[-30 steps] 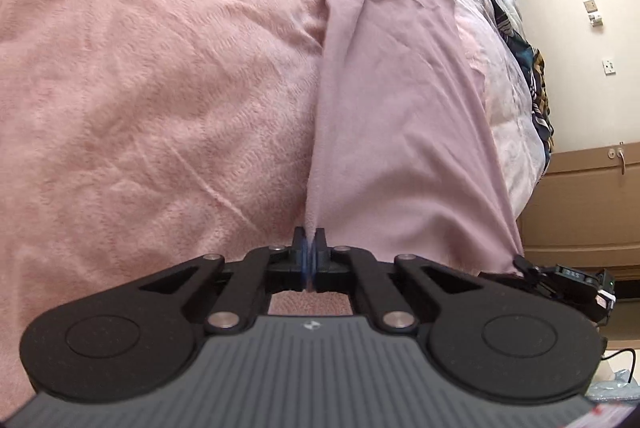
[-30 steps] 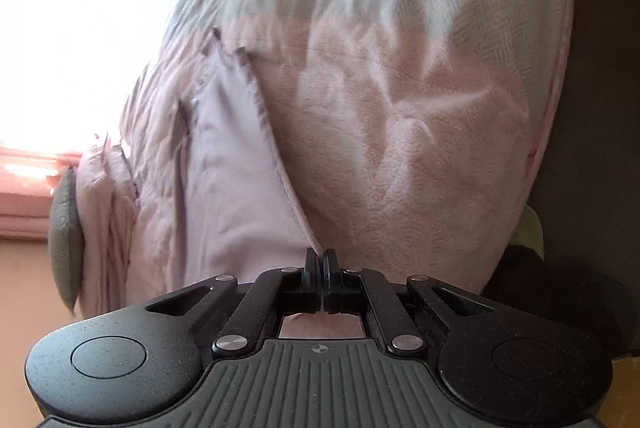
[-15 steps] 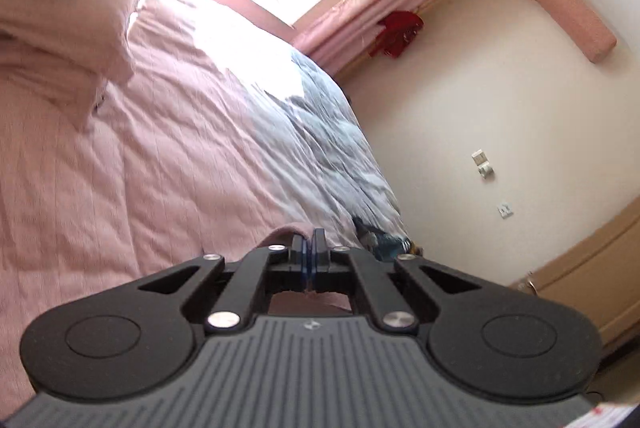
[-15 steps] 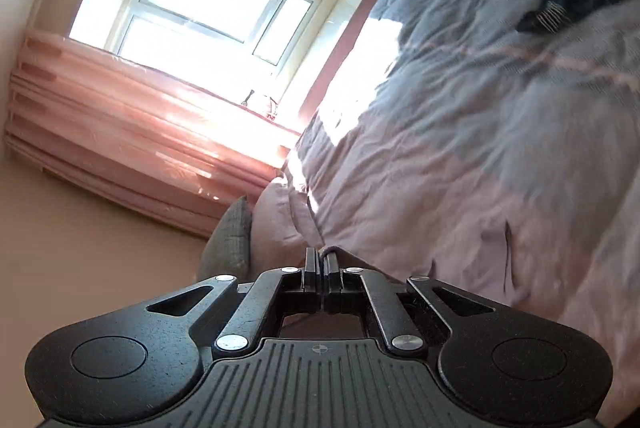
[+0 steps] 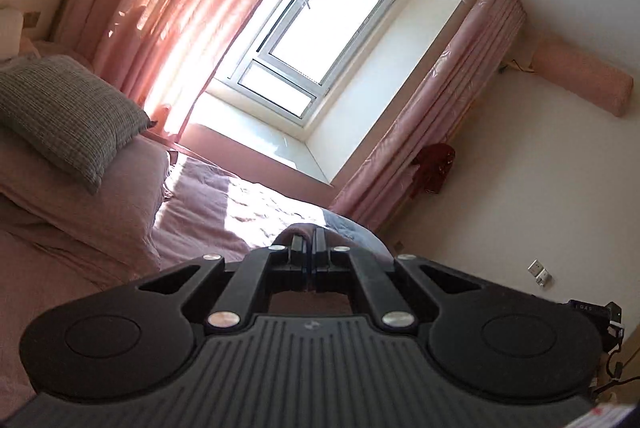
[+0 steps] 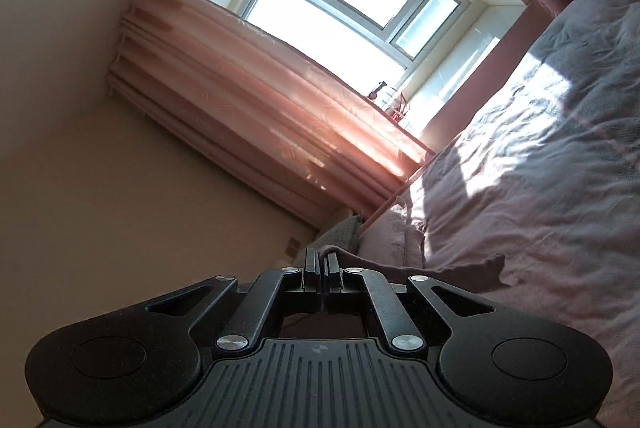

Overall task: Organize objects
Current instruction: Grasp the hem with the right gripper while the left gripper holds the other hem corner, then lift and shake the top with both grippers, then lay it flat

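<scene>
I hold both sets of tongs, left (image 5: 308, 248) and right (image 6: 322, 264), clamped on the mauve cloth (image 6: 440, 268), raised over the bed (image 6: 540, 188) ahead and pointing windowward (image 5: 320, 28), likely to let it hang straight for folding.

You're in a home bedroom.
Bed (image 5: 100, 268) with pillow (image 5: 68, 112) at nine o'clock, pink curtains (image 5: 168, 0) and window (image 5: 320, 32) at twelve.

Both wrist views look nearly level across the bed (image 5: 208, 212) toward the far window (image 5: 320, 40) (each tilted), the left from nearer the pillow (image 5: 68, 108), sharing window, curtain (image 6: 280, 132) and bed.
</scene>
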`<state>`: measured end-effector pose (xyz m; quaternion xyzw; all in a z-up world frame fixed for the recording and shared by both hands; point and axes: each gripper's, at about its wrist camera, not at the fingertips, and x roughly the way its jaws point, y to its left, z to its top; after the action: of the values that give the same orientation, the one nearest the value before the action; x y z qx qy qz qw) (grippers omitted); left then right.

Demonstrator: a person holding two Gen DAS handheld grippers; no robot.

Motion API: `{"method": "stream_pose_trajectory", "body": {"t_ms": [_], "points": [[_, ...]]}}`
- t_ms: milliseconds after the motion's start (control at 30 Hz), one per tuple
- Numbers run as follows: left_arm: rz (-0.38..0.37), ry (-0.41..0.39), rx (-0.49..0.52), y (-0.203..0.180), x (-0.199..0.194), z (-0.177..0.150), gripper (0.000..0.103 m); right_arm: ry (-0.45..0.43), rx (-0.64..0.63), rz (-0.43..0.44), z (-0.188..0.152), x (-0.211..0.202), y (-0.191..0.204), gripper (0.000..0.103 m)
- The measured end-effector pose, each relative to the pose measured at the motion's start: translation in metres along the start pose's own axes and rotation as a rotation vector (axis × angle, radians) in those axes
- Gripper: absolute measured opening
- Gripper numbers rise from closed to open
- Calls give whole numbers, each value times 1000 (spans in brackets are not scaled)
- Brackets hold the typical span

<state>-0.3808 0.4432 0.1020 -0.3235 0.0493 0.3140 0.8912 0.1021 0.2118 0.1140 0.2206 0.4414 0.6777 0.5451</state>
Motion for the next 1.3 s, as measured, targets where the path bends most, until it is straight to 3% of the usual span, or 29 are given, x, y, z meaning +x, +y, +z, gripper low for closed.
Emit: {"method": "stream_pose_trajectory", "body": {"t_ms": [100, 267, 467, 567, 700, 733, 767, 833, 933, 1033, 1067, 1100, 1200, 1300], "points": [[60, 26, 3, -10, -35, -56, 0, 101, 39, -37, -29, -11, -54, 0], [224, 190, -77, 15, -51, -192, 0, 317, 109, -200, -109, -30, -170, 0], [465, 516, -278, 88, -46, -384, 0, 562, 221, -479, -234, -60, -314, 0], [537, 651, -321, 112, -51, -450, 0, 664, 250, -608, -279, -67, -363, 0], [558, 655, -308, 118, -64, -474, 2, 655, 285, -626, -295, -84, -383, 0], [553, 638, -327, 120, -69, -474, 2, 645, 278, -613, -293, -90, -380, 8], [547, 624, -341, 120, -75, -473, 5, 637, 253, -609, -291, -94, -375, 27], [538, 605, -354, 120, -82, -470, 13, 623, 197, -574, -286, -101, -364, 51], [524, 572, -382, 119, -86, -468, 26, 622, 100, -546, -283, -95, -353, 53], [530, 600, -373, 113, -71, -477, 26, 665, -6, -571, -297, -82, -347, 49], [544, 620, -341, 110, -65, -481, 20, 677, -41, -578, -301, -81, -348, 9], [560, 640, -311, 108, -62, -483, 0, 707, -66, -594, -305, -80, -348, 0], [578, 646, -286, 106, -62, -486, 0, 704, -80, -582, -307, -93, -346, 0], [614, 672, -249, 105, -63, -490, 4, 723, -84, -644, -310, -102, -347, 0]]}}
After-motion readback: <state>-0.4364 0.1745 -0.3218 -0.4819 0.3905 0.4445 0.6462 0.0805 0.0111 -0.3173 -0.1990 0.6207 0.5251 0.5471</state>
